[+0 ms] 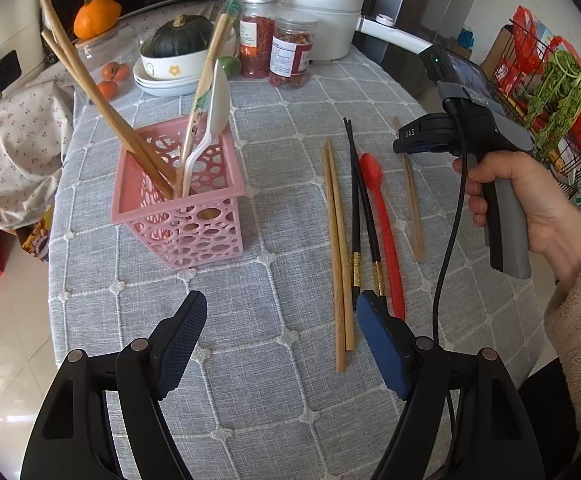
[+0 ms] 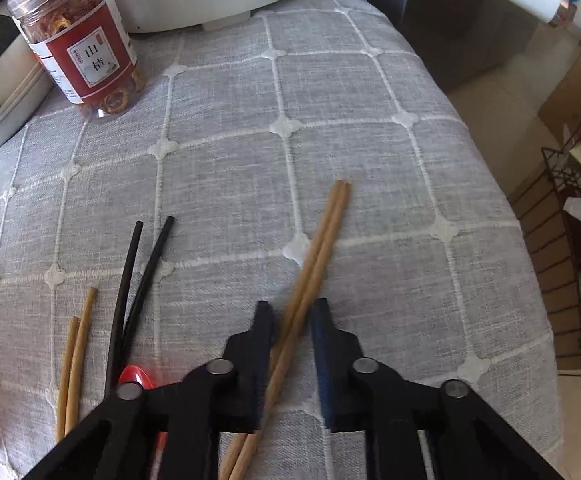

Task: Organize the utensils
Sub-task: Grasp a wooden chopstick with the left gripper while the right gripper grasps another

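Observation:
A pink perforated basket stands on the grey tablecloth and holds wooden chopsticks and a white spoon. To its right lie a wooden chopstick pair, a black pair, a red spoon and a second wooden pair. My left gripper is open and empty, low over the cloth in front of the basket. My right gripper is open, its fingers straddling the rightmost wooden pair without closing on it. The black pair and red spoon lie to its left.
At the back stand two jars, a white cooker, stacked bowls with a dark squash and oranges. A wire rack with vegetables stands off the table's right edge. The nearer jar is at far left in the right wrist view.

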`<state>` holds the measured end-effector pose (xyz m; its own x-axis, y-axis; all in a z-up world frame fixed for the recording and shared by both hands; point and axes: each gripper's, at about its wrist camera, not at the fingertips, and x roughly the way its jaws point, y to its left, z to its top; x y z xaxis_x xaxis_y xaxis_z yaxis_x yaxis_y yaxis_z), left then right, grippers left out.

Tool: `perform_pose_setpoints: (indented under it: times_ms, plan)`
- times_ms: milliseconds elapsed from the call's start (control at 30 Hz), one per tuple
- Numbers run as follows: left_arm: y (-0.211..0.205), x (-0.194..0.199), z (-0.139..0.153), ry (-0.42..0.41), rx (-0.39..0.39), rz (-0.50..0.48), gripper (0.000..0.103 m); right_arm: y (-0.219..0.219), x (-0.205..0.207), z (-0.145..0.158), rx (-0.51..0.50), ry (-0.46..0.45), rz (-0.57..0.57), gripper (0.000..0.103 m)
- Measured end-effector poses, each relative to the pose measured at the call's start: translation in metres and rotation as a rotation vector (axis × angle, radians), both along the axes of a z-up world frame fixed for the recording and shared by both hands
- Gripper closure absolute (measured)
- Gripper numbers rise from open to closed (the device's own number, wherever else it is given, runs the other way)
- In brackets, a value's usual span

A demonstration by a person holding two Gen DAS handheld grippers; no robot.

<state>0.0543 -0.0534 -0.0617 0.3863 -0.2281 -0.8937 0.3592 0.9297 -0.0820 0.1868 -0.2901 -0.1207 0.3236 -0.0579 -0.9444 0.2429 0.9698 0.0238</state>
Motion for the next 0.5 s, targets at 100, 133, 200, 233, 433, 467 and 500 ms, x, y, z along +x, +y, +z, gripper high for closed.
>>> perform_pose_setpoints:
  times_ms: [100,133,200,233,433,467,500]
  plan:
    - [-0.016,-0.005,-0.001,-0.026,0.042,-0.028,0.023,-0.020,-0.008,-0.001,0.091,0.010,-0.018,0.094]
    - [-0.022,-0.006,-0.002,-0.027,0.052,-0.041,0.023,-0.026,-0.012,-0.001,0.120,0.012,-0.029,0.095]
    - [-0.035,-0.007,-0.003,-0.031,0.065,-0.063,0.023,-0.038,-0.021,0.000,0.163,0.018,-0.049,0.095]
    - [-0.042,-0.006,-0.002,-0.034,0.068,-0.072,0.023,-0.044,-0.026,0.000,0.179,0.021,-0.057,0.095]
    - [-0.083,0.018,0.008,-0.066,0.055,-0.056,0.027,-0.070,-0.053,0.008,0.262,0.017,-0.075,0.094]
    - [-0.090,0.025,0.008,-0.075,0.064,-0.054,0.033,-0.072,-0.057,0.009,0.273,0.016,-0.072,0.094]
    - [-0.097,0.033,0.008,-0.078,0.074,-0.052,0.036,-0.073,-0.061,0.011,0.283,0.015,-0.067,0.094]
